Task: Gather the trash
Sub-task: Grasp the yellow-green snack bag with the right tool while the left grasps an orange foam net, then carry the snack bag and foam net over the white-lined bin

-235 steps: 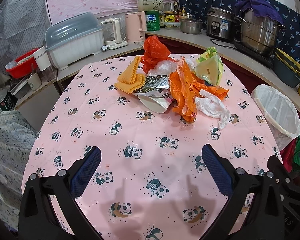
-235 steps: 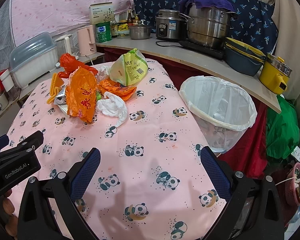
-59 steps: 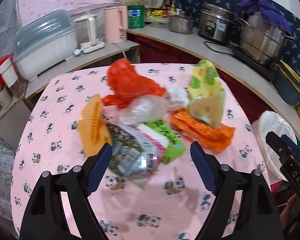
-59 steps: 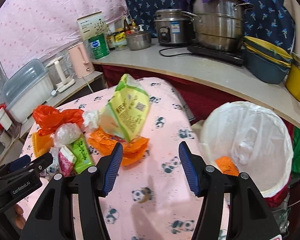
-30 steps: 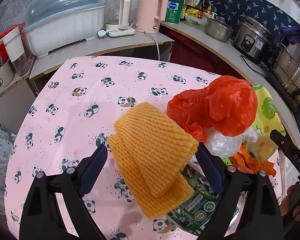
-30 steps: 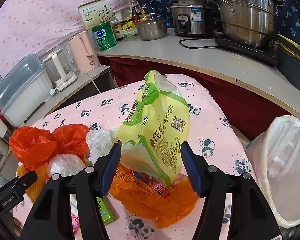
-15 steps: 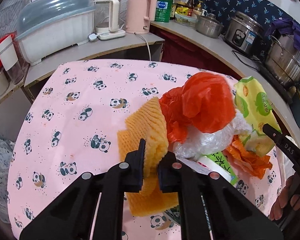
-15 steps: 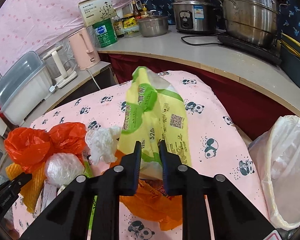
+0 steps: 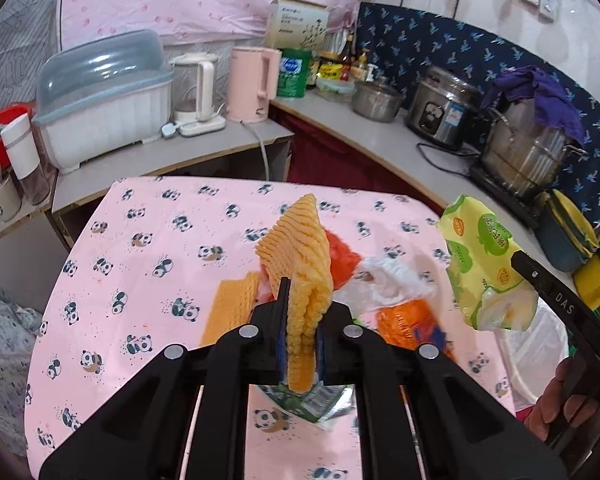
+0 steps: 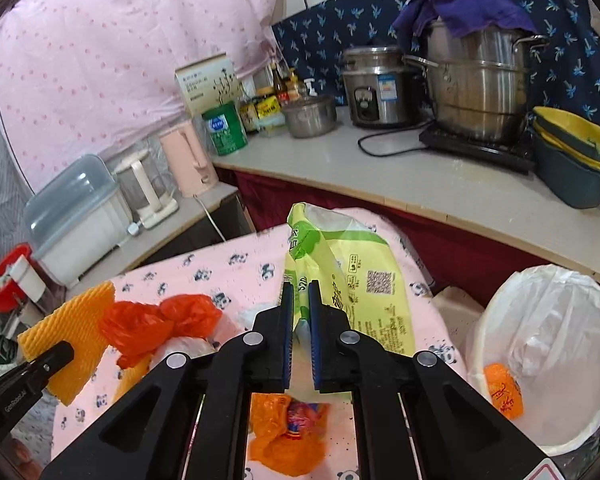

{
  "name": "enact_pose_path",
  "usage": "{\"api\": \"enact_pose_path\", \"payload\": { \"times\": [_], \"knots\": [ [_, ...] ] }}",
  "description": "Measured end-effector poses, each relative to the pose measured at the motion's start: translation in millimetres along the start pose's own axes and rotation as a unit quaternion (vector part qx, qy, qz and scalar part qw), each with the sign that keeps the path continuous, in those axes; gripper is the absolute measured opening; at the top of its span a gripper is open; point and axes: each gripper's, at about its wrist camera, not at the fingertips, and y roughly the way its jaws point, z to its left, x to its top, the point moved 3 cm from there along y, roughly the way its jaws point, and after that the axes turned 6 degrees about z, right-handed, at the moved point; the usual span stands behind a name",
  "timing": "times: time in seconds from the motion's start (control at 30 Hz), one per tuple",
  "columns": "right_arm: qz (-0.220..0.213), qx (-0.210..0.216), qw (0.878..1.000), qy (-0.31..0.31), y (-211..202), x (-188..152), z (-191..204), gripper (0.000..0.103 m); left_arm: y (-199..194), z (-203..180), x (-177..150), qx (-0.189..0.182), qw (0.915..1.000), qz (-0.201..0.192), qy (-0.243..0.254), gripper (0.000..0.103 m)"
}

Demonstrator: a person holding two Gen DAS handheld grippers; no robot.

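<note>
The orange foam net (image 9: 300,264) was clamped between the pads of the left hand-held gripper (image 9: 300,344), standing upright above the jaws and clear of the tabletop (image 9: 148,240). A second flat piece of the same orange foam (image 9: 230,304) lay on the cloth just left of and below that gripper. The green and yellow snack bag (image 10: 340,276) was pinched by its lower edge in the right hand-held gripper (image 10: 299,336), whose jaws were closing the last fraction onto it; the bag rose upright ahead of the jaws and hung free of the tabletop.

Ahead of the left hand-held gripper, partly hidden by the foam net, sat a red plastic bag (image 9: 342,260), with a crumpled white wrapper (image 9: 392,280) to its right. Below the right hand-held gripper an orange plastic bag (image 10: 288,436) lay on the panda-print cloth. A printed foil packet (image 9: 312,402) showed beneath the left jaws; its type could not be read.

To the right of the right hand-held gripper, off the tabletop edge, stood a bin lined with a white bag (image 10: 548,344), holding an orange wrapper (image 10: 502,396). A person's fingers (image 9: 560,404) were visible on the right gripper's handle in the left wrist view.

Beyond both grippers the kitchen worktop (image 10: 440,184) carried a pink kettle (image 9: 252,80), a rice cooker (image 10: 376,84) and a steel steamer pot (image 10: 480,92).
</note>
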Motion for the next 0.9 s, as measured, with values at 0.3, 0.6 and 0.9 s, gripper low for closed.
{"api": "enact_pose_path", "payload": {
  "times": [0.3, 0.6, 0.9],
  "knots": [
    [-0.049, 0.004, 0.999, 0.005, -60, 15, -18, 0.007, -32, -69, 6, -0.053, 0.9976, -0.023, 0.039, 0.010],
    [-0.076, -0.024, 0.996, 0.032, -103, 17, -76, 0.007, -29, -156, -8, -0.105, 0.9912, -0.010, 0.081, 0.010],
    [-0.074, -0.071, 0.991, 0.085, -125, -1, -167, 0.007, -7, -250, -34, -0.161, 0.9789, 0.028, 0.122, 0.010]
  ]
}}
